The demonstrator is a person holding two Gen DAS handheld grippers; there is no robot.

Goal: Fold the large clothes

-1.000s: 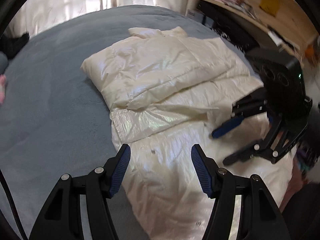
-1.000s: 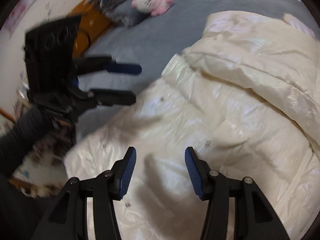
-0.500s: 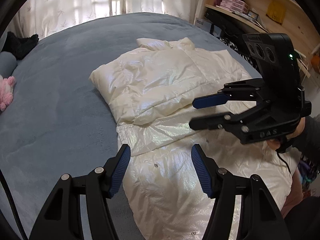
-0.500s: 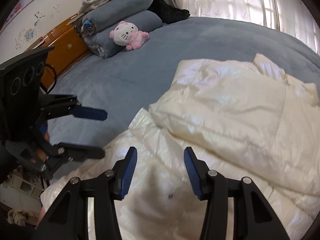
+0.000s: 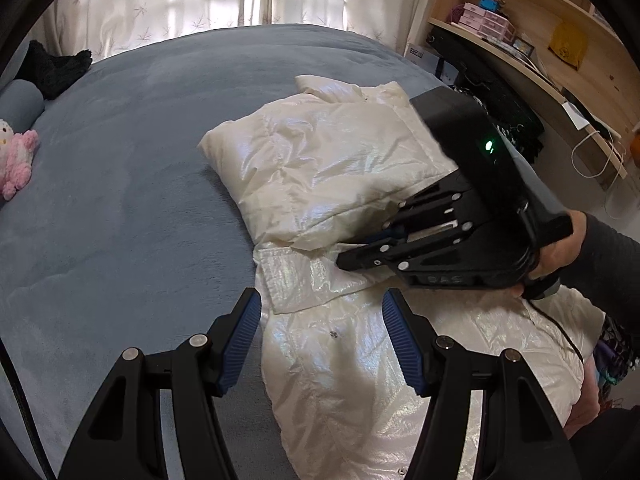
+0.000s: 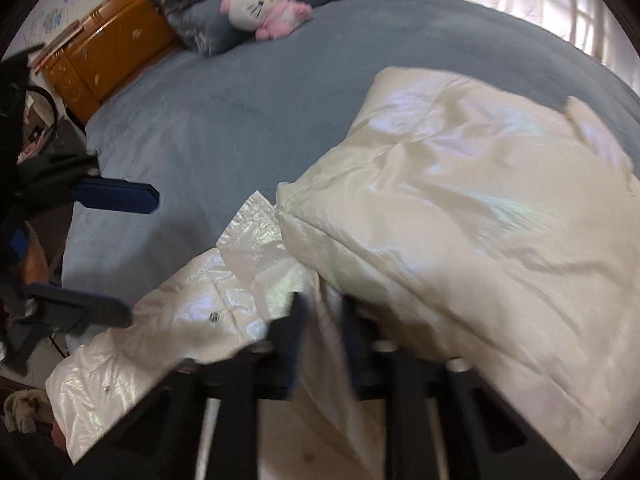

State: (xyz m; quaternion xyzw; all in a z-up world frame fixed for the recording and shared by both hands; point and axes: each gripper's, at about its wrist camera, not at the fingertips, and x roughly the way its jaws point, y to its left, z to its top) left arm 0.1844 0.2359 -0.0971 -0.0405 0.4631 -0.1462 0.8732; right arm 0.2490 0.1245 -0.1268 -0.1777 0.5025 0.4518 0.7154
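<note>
Jacket [image 5: 336, 168]: glossy cream-white. Bed [image 5: 120, 208]: grey-blue. Plush toy [image 6: 260, 4]: pink and white. Left hand-held gripper [image 5: 320, 344]: black, blue pads.

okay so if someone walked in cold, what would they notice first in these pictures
A big shiny cream puffer jacket lies partly folded on the grey-blue bed. The right tongs are nearly closed at the folded sleeve's edge; the left tongs hover open over the hem. A pink-and-white cat plush sits by the pillows.

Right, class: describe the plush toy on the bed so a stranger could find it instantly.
Start with the wide grey-blue bed, where the cream puffer jacket lies. Look to the far end, by the rolled grey bolsters beside the orange wooden cabinet. The plush toy leans there: white cat face, pink body, the only pink thing on the bed.
</note>
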